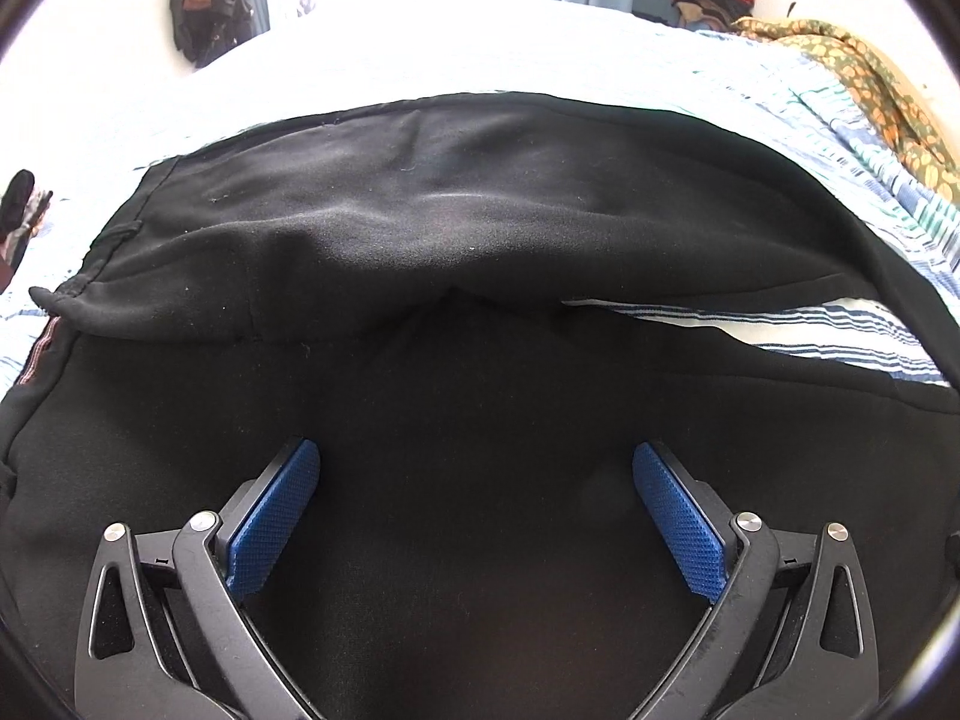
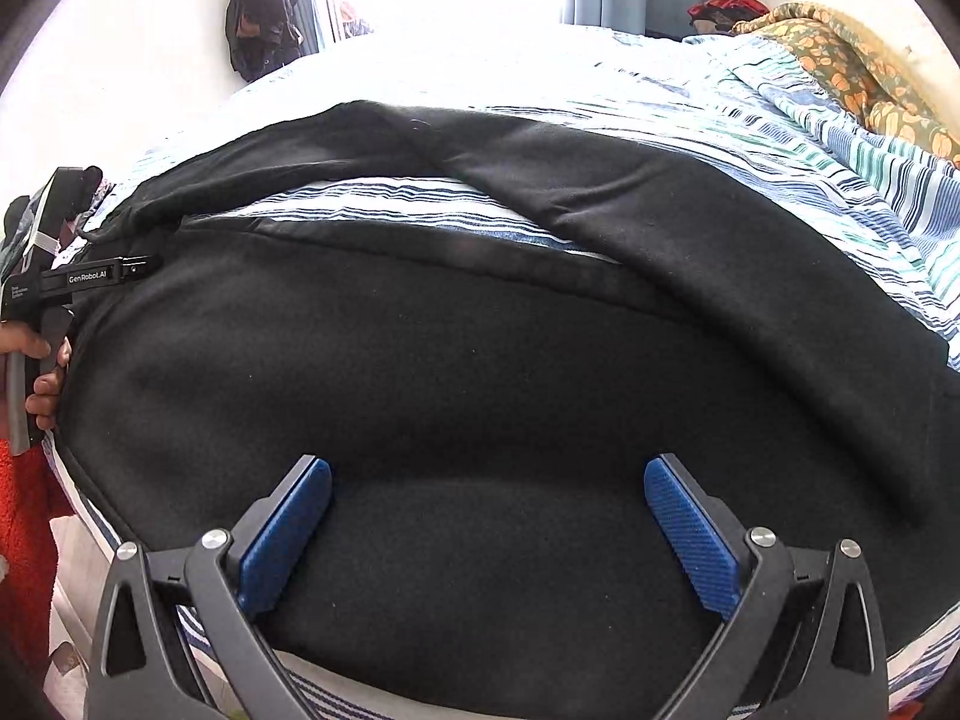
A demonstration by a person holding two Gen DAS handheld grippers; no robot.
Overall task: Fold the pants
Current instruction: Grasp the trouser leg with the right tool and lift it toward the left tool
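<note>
Black soft-fabric pants point(image 2: 456, 384) lie spread on the striped bed sheet point(image 2: 870, 192), legs apart; both tongs, left point(image 1: 477, 483) and right point(image 2: 487, 495), hover spread wide. Next: pinch the near edge, likely.

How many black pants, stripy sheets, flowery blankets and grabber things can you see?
Black pants: 1
Striped bedsheet: 1
Floral blanket: 1
Hand-held grippers: 2, left hand-held gripper and right hand-held gripper, both open
Total: 5
</note>
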